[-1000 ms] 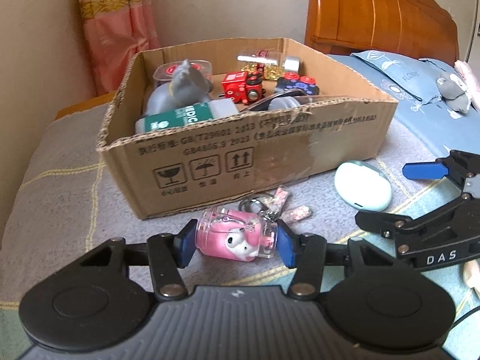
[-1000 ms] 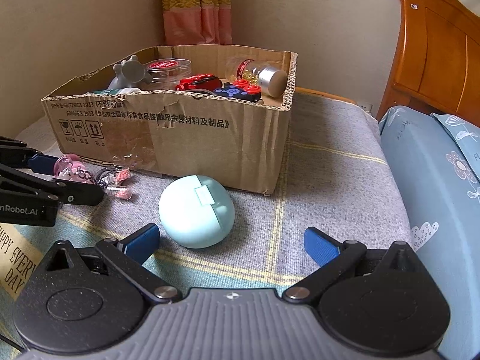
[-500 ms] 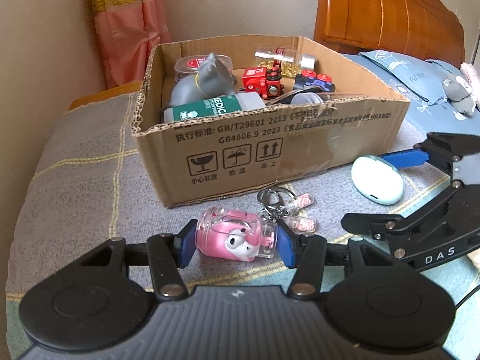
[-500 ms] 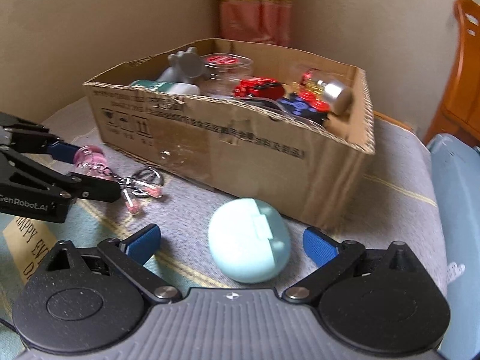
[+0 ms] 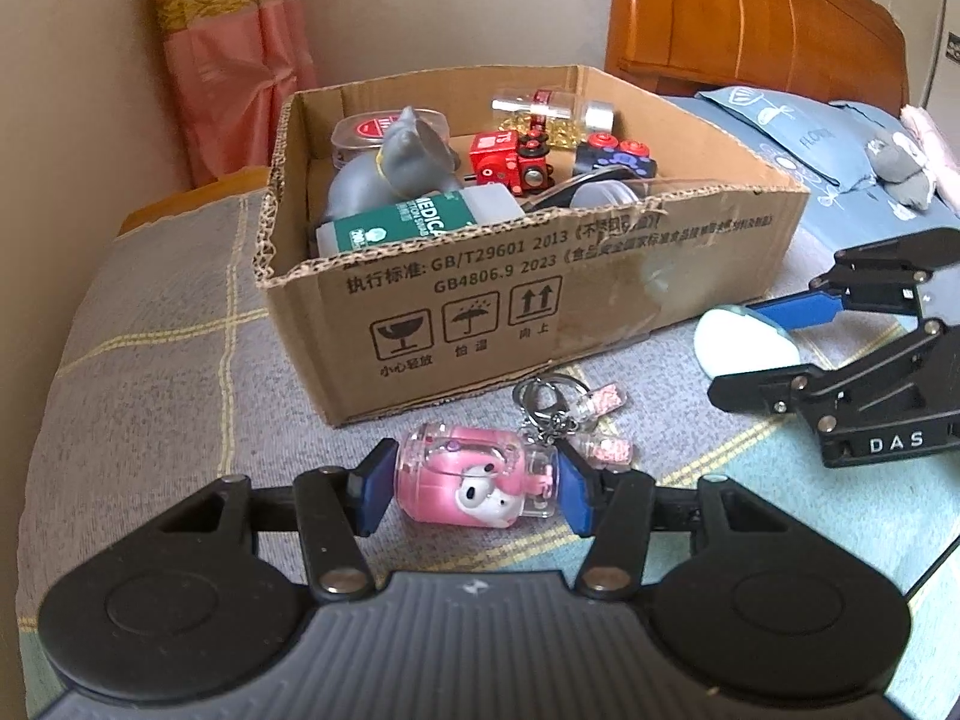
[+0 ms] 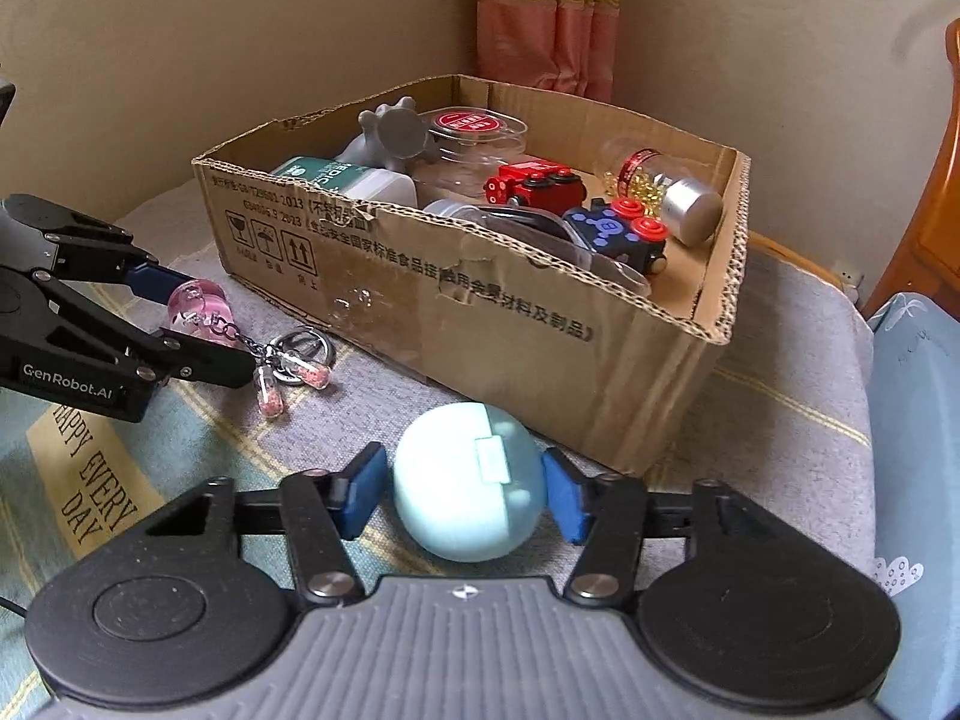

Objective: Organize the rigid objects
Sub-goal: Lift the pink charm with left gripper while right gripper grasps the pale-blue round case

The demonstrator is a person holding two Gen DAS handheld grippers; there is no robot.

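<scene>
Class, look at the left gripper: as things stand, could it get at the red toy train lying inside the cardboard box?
Probably not yet. The left gripper is shut on the pink keychain, so its fingers are occupied. The cardboard box is open-topped and the red toy train lies uncovered, so access from above looks free afterwards.

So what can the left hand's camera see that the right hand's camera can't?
Only the left wrist view shows the grey soft toy on the blue bedding and the pink figure inside the keychain.

Only the right wrist view shows the yellow "HAPPY EVERY DAY" patch.

Both show the cardboard box, the left gripper shut on the keychain, and the right gripper shut on the blue case.
</scene>
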